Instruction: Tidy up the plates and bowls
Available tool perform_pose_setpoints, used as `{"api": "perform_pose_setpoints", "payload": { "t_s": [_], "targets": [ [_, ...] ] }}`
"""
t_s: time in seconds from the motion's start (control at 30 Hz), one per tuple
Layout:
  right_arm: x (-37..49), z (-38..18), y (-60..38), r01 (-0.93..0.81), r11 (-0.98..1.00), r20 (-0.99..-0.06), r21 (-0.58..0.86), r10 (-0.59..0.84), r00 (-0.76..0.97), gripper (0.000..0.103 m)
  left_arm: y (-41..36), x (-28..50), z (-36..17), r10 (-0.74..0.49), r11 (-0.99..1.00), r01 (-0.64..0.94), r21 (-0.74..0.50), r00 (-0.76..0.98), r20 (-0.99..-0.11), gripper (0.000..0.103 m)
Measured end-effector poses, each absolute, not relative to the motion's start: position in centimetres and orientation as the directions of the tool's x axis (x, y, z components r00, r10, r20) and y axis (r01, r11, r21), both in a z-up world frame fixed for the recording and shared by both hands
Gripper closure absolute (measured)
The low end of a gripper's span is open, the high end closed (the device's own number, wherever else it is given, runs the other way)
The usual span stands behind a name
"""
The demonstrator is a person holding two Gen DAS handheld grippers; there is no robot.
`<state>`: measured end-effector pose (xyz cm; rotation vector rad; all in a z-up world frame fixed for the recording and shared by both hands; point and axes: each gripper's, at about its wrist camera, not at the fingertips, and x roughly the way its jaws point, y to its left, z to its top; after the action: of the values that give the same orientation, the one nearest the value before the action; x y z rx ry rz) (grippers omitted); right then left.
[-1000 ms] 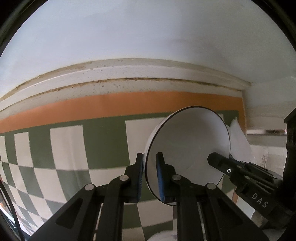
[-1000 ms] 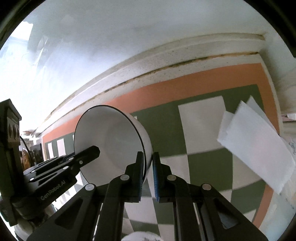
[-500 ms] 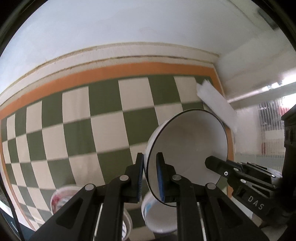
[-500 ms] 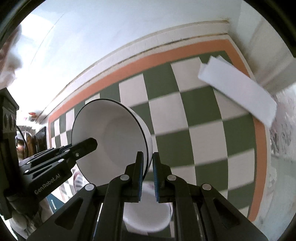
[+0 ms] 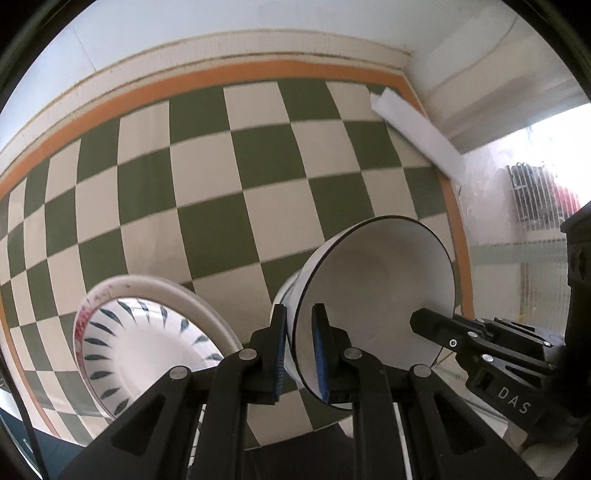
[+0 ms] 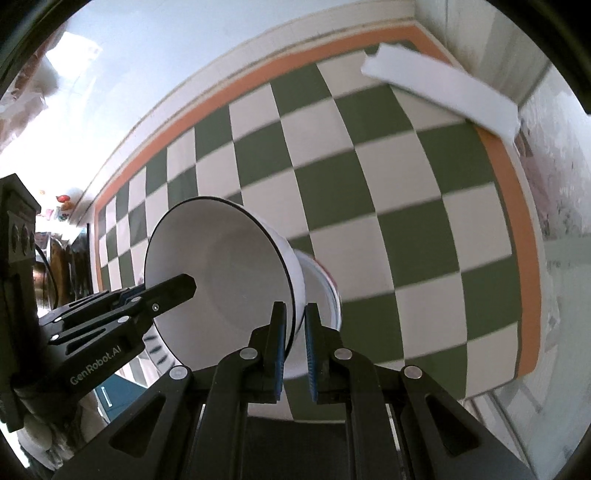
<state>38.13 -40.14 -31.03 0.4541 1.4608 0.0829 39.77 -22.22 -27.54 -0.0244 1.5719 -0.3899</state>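
Bowls and one plate sit above a large checked cloth of green and cream squares with an orange border, which fills most of both views. Behind the cloth runs a pale wall with a cream skirting strip. A white folded paper strip lies near the far right corner of the cloth, across the orange border; it also shows in the right wrist view.

Next in size is a white bowl with a thin dark rim, tilted so that its opening faces the cameras. It is held off the cloth by both tools at once. The left gripper is closed on the near left part of the rim, one blue pad inside the bowl and one outside. The right gripper is closed on the opposite part of the rim in the same way, and the bowl appears to its left in that view. Each tool's fingers can also be seen from the other camera, reaching into the bowl.

To the left lies a white plate with dark blue leaf-shaped marks around its well and a red smudge on its rim, tilted in the fisheye view. Behind the held bowl, a second white bowl with a red mark is partly hidden.
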Motion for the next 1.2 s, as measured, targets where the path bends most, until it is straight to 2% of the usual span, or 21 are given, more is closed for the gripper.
{"api": "perform_pose_setpoints", "payload": {
  "t_s": [0.53,1.1,1.2],
  "targets": [
    [37.2,-35.1,-40.1,0.241,0.911,-0.941,0.336,0.337,0.039,0.091,-23.3,38.6,-30.6,-0.175,0.947,0.256,-0.193,-0.090,-0.980,0.091],
    [38.4,-35.2,-40.0,0.224,0.922,-0.946,0.315,0.325,-0.008,0.088,-23.6,38.6,-30.4,-0.141,0.950,0.267,-0.161,-0.095,-0.986,0.089],
    [38.0,-34.6,-39.9,0.221,0.925,-0.948,0.310,0.318,0.004,0.087,-23.4,38.3,-29.7,-0.153,0.948,0.269,-0.172,-0.091,-0.984,0.086]
  ]
}}
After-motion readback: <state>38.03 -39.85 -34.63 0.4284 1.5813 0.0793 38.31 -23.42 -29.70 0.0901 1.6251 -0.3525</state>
